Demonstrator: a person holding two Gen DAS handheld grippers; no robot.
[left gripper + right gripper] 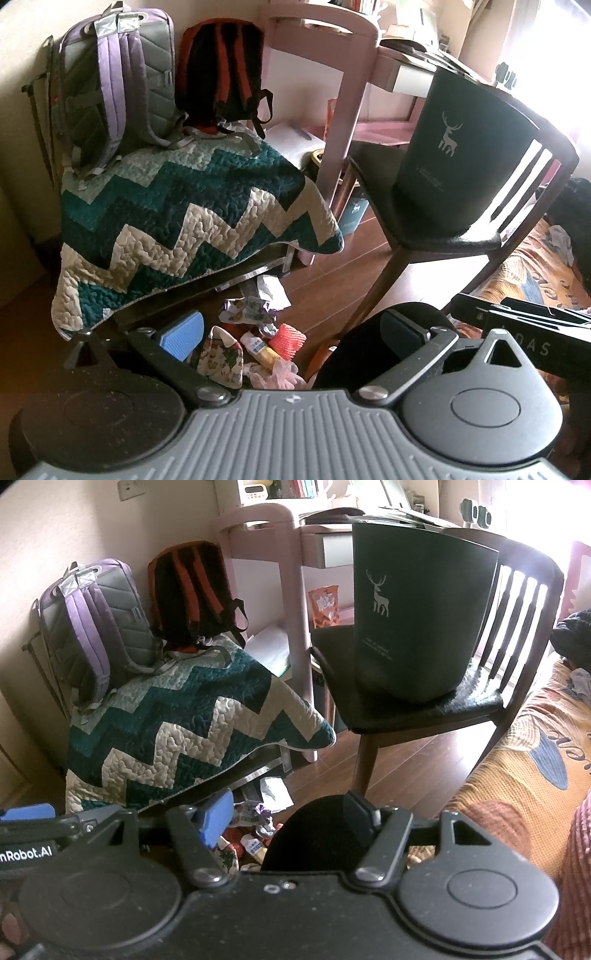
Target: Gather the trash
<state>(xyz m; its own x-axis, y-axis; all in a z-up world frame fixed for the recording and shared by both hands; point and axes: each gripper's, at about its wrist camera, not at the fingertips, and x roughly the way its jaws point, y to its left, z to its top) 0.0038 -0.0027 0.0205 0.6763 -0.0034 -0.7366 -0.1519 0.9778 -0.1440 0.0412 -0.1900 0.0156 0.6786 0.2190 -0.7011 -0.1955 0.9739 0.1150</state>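
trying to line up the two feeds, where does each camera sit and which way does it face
Left wrist: on the left gripper, low, facing floor trash, the quilt and the bin on the chair; its open fingers and the other gripper's edge show.
Right wrist: on the right gripper, slightly further right, same heading; open fingers show.
Shared: quilt, backpacks, bin, chair, trash.

Daylight floods in from the upper right in both views, blowing out the window area (546, 55) to white glare behind the chair back (517, 602); the floor (325, 266) and lower left lie dim and shadowed. Fisheye distortion bends the edges and darkens the corners; detail is soft and slightly blurred throughout.
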